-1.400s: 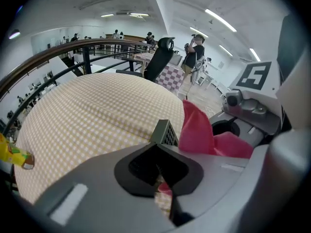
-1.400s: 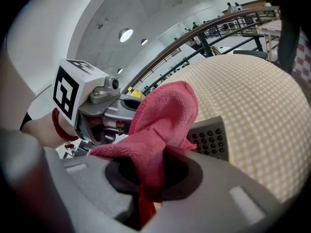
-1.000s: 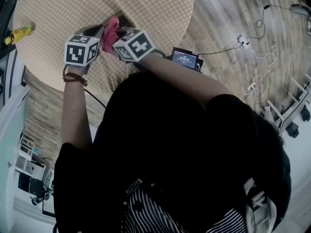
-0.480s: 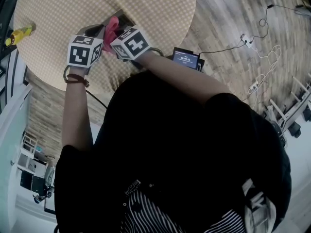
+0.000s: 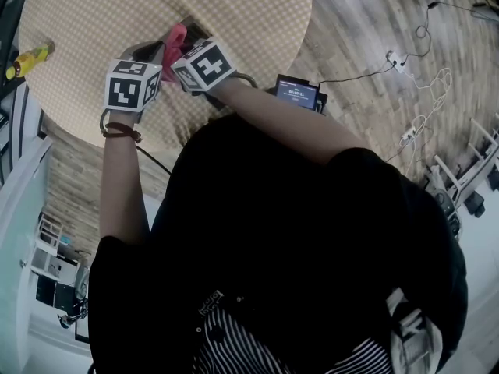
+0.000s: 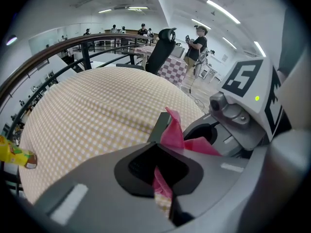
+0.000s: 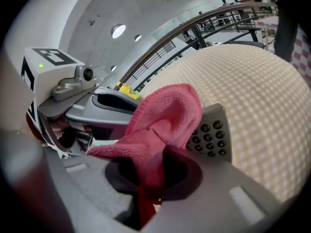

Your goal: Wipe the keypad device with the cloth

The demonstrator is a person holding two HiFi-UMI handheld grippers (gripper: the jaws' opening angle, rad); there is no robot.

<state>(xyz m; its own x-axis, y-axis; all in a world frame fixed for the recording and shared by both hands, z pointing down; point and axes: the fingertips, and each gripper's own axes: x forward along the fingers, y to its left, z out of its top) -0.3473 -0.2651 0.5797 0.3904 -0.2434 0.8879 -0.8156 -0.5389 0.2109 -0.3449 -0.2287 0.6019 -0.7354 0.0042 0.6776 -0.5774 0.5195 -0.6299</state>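
Observation:
A grey keypad device (image 7: 210,137) with dark round keys is held just above the checkered round table (image 5: 117,6). My left gripper (image 6: 158,173) is shut on the device's near edge; the device (image 6: 159,124) shows edge-on above the jaws. My right gripper (image 7: 149,179) is shut on a pink cloth (image 7: 161,124), which is draped against the keypad face and covers its left part. In the head view both grippers sit side by side near the table's edge, left gripper (image 5: 154,53) and right gripper (image 5: 178,49), with the cloth (image 5: 175,37) and the device (image 5: 196,29) between them.
A yellow bottle (image 5: 23,59) lies at the table's left edge, also seen as the bottle (image 6: 13,154). A small lit screen (image 5: 296,93) sits by the right forearm. Cables and a power strip (image 5: 394,62) lie on the wooden floor at right.
Both grippers have shifted slightly further onto the table, and the pink cloth has slid a little along the keypad device. Both holds are unchanged.

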